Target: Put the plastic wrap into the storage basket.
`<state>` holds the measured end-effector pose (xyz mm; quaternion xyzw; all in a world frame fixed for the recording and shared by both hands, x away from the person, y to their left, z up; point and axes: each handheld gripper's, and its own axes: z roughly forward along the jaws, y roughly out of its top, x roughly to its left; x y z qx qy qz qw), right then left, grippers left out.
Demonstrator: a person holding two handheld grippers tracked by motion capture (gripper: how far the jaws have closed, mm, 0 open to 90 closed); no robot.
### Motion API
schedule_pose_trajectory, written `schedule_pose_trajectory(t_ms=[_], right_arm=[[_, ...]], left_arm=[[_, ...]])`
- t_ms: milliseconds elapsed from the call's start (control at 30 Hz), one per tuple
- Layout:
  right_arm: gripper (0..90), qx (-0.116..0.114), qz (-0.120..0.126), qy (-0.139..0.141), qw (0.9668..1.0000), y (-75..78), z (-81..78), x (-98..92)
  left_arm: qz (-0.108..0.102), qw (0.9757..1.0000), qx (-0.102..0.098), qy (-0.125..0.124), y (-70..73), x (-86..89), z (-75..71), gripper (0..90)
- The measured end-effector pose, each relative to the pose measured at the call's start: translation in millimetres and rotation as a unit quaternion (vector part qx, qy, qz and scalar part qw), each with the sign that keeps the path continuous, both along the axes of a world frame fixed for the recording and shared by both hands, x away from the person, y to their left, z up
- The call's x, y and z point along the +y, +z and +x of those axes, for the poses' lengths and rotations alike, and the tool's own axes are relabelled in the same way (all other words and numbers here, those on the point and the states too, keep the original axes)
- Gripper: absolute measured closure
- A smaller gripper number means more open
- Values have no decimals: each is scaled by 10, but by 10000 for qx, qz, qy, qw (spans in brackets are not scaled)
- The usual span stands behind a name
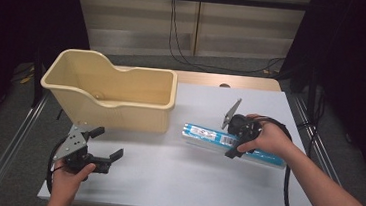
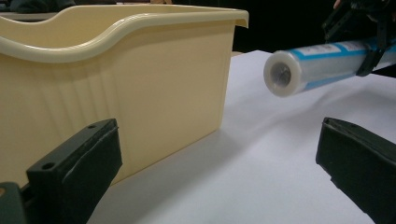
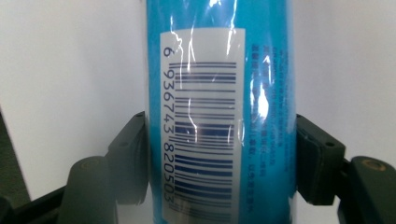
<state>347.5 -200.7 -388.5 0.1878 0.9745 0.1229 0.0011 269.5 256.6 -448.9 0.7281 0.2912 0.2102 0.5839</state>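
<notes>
Where the high view looks down on the white table [image 1: 164, 181], the right gripper [image 1: 232, 146] is clamped on a blue-and-white roll [image 1: 208, 135] just right of the cream bin [image 1: 115, 107], while the left gripper [image 1: 109, 149] stands wide open near the front edge. Through the left gripper view, the roll [image 2: 303, 70] hangs clear of the tabletop beside the bin [image 2: 140, 93]. Along the right gripper view, both jaws press the roll's barcode label [image 3: 205, 126].

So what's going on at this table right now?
A person works with a handheld gripper in each hand. The right gripper is clamped on a blue-and-white plastic-wrapped roll, which the left gripper view shows raised off the white table. The left gripper waits open beside a cream plastic bin.
</notes>
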Motion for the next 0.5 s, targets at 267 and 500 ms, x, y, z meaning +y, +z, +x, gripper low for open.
schedule_pose_trajectory(t_ms=[267,500], right_arm=[[316,-235,304,-136,9992,444,106,29],[316,-373,327,-216,9985,702,200,51]], left_arm=[[-17,10000,30,-41,-1,-6,-8,1],[-32,10000,51,-53,-1,-4,-15,1]])
